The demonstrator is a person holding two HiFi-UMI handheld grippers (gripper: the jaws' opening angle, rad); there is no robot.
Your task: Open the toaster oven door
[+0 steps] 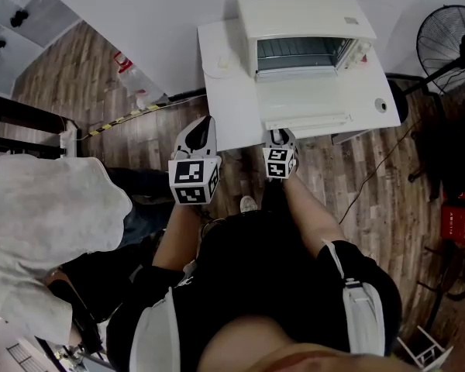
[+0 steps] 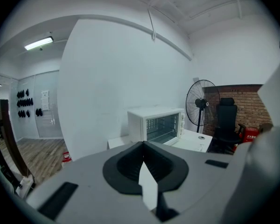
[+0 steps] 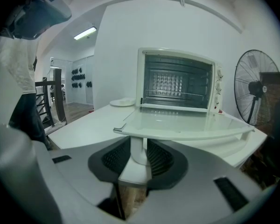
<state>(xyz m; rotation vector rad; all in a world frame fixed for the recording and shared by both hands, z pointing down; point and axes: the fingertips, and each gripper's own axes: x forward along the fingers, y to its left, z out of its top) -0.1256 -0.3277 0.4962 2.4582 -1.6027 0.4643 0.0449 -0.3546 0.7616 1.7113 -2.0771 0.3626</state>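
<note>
A white toaster oven (image 1: 302, 14) stands on a white table (image 1: 225, 107). Its glass door (image 1: 306, 99) lies folded down flat towards me, and the wire racks inside show. In the right gripper view the door (image 3: 182, 125) spreads level just above the jaws. My right gripper (image 3: 139, 155) is at the door's front edge, and a white post of the handle (image 3: 139, 146) stands between the ribbed pads with a slight gap at its sides. My left gripper (image 1: 201, 126) hovers off the table's front left corner, shut and empty, and points at the oven (image 2: 156, 125) from a distance.
A white plate (image 3: 122, 102) lies on the table left of the oven. A standing fan (image 1: 449, 37) and a dark chair (image 2: 226, 120) are to the right. A red object (image 1: 459, 223) and a cable lie on the wooden floor. White cloth (image 1: 46, 223) is at my left.
</note>
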